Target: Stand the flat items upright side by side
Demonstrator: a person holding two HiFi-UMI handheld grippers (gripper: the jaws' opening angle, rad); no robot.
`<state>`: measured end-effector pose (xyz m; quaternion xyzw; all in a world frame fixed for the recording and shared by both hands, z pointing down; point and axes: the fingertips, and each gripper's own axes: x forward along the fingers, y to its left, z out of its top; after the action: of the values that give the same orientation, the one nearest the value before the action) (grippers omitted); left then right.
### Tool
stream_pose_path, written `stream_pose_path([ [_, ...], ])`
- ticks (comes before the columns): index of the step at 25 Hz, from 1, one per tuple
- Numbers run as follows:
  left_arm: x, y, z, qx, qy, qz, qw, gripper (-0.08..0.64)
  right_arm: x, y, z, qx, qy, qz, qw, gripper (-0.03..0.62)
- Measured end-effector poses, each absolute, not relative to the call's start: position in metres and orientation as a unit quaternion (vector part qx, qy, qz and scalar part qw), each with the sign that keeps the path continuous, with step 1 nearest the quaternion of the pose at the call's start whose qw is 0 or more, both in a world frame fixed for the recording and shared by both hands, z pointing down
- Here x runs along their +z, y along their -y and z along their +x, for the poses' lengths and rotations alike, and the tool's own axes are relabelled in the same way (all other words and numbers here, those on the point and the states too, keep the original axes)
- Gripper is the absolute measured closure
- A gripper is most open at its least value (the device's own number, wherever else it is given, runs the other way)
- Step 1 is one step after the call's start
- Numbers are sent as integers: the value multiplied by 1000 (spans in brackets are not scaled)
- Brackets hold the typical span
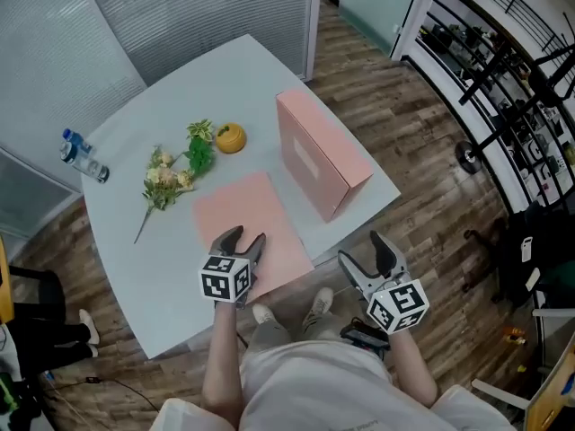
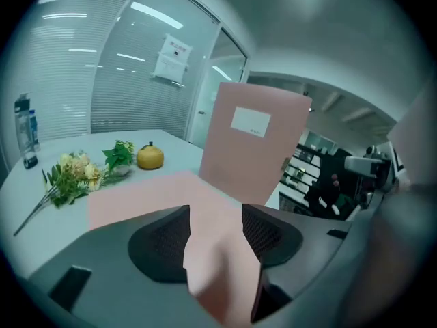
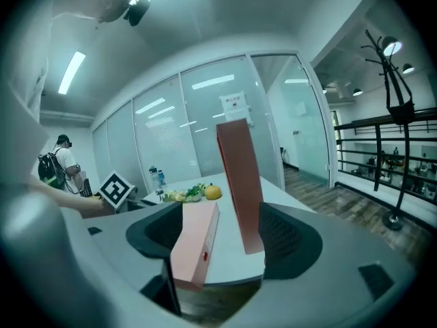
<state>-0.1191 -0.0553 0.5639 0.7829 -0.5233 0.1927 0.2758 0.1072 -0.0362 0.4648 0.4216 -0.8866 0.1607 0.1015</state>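
Pink flat box (image 1: 241, 212), corner under left tool (image 1: 244, 237)

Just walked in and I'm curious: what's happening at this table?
A person works with two handheld grippers. The upright pink box stands on the white table; the flat pink box lies beside it. The left gripper, fingers open, straddles the flat one's near corner; the right gripper hovers open and empty off the table's edge.

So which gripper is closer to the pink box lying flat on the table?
Left. The left gripper is right at the flat pink box, whose near edge sits between its open jaws. The right gripper hangs beyond the table edge, apart from the box.
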Motion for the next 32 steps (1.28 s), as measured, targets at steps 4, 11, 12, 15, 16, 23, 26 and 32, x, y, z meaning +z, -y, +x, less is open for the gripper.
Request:
stream_pose_path([
  [4,591,49,-130,286,496,784,240,302,511,11,67,261,880,367,150,247],
  [11,619,36,-127,337,449,800,211,284,576,-8,45,414,826,350,156,247],
  [12,621,35,-125,346,444,801,201,284,583,-10,46,419,822,350,161,247],
  [15,622,31,-115,352,429,808,199,284,598,-15,58,429,813,357,167,247],
  [16,622,30,-112,353,424,810,201,281,602,-16,60,441,808,356,161,247],
  [23,623,18,-76,348,399,824,204,272,637,-14,65,551,760,332,91,247],
  [26,622,15,-70,350,394,825,204,272,643,-9,71,600,726,332,41,245],
  [32,620,16,-72,338,390,826,226,272,662,-11,74,613,716,329,56,216],
])
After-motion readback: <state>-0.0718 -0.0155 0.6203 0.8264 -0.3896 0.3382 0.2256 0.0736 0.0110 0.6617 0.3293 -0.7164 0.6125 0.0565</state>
